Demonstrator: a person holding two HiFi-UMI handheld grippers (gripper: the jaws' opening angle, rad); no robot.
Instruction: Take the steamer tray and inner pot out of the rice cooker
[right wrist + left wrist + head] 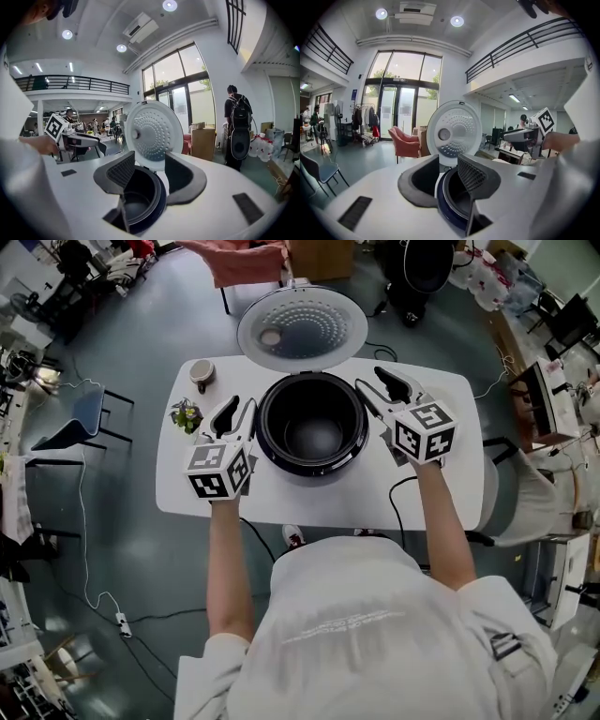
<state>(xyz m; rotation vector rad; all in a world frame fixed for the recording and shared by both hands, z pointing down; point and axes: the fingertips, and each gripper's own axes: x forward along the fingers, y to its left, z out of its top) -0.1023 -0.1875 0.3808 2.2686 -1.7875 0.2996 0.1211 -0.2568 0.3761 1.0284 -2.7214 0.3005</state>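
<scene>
Inner pot point(311, 437) sits in the open rice cooker point(309, 468) on the desk point(441, 493); no steamer tray seen anywhere. My left gripper point(242, 407) and right gripper point(370, 379) flank it, jaws spread, holding nothing. Pot not yet lifted.

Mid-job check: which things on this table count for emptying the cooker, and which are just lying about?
For the job: rice cooker, its raised lid, inner pot, left gripper and right gripper, jaws astride the rim. No steamer tray visible.

Lying about: cup, small plant, both on the table left of the cooker.
</scene>
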